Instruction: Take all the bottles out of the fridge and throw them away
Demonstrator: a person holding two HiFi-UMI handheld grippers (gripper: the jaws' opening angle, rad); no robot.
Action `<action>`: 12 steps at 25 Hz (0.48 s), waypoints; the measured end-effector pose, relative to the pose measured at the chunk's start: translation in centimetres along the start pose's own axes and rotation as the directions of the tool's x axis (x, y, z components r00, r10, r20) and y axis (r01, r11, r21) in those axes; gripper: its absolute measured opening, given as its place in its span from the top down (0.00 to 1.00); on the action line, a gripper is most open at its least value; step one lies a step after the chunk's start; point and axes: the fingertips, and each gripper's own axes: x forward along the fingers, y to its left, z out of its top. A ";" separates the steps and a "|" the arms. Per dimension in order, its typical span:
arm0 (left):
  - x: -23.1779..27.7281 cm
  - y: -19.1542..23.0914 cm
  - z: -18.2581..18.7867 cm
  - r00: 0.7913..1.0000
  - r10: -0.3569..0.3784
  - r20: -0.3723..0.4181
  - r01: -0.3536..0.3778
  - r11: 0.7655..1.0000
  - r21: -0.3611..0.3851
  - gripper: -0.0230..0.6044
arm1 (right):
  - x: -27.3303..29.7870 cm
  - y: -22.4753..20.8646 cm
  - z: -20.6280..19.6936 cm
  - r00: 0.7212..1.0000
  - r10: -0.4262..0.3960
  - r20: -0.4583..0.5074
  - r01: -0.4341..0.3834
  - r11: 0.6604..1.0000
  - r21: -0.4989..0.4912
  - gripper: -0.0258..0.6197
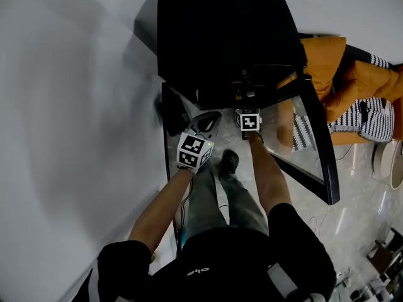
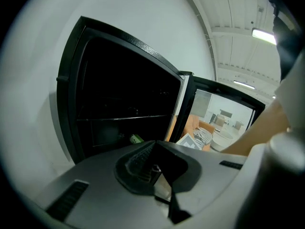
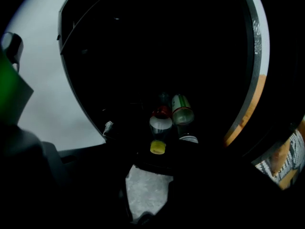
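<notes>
R gripper [image 3: 148, 173]: jaws apart, nothing btwn them, only bare floor [image 3: 145, 192] seen thru the gap. Bottles lie ahead of the tips in the bottom of the open fridge [image 1: 220, 36], near its front edge. Yellow-cap bottle [image 3: 160, 125] is nearest, cap toward the gripper, just past the tips, not touched. Green-label bottle [image 3: 182, 109] just beside it on the right, w/ a third bottle [image 3: 188, 138] in front of that, too dark to read. L gripper [image 2: 153, 149]: jaws closed together, empty, facing the fridge opening. A green label patch [image 2: 136, 138] shows low inside, apart from its tips. Glass door [image 1: 315, 137] stands open at the fridge's right edge
</notes>
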 end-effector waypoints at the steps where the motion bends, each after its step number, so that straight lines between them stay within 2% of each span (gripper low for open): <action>1: 0.3 0.4 -0.2 1.000 0.002 0.003 -0.002 1.000 -0.001 0.95 | 0.7 0.1 -0.1 1.000 -0.001 -0.003 0.001 1.000 -0.004 0.66; 5: 1.0 1.4 -1.3 1.000 0.014 0.018 -0.014 1.000 -0.019 0.95 | 3.2 -0.2 -0.7 1.000 -0.021 -0.018 0.021 1.000 -0.014 0.66; 10: 1.2 1.6 -3.2 1.000 0.016 0.012 -0.016 0.999 -0.038 0.95 | 5.4 -1.4 -1.5 0.995 -0.092 -0.029 0.090 0.994 -0.060 0.66; 11: 1.1 1.6 -3.5 1.000 0.018 0.009 -0.018 0.999 -0.044 0.95 | 5.6 -1.6 -1.6 0.994 -0.106 -0.029 0.104 0.992 -0.072 0.67; 12: 0.9 1.7 -3.9 1.000 0.020 0.006 -0.020 0.999 -0.050 0.95 | 5.6 -1.8 -1.7 0.993 -0.114 -0.031 0.111 0.991 -0.076 0.72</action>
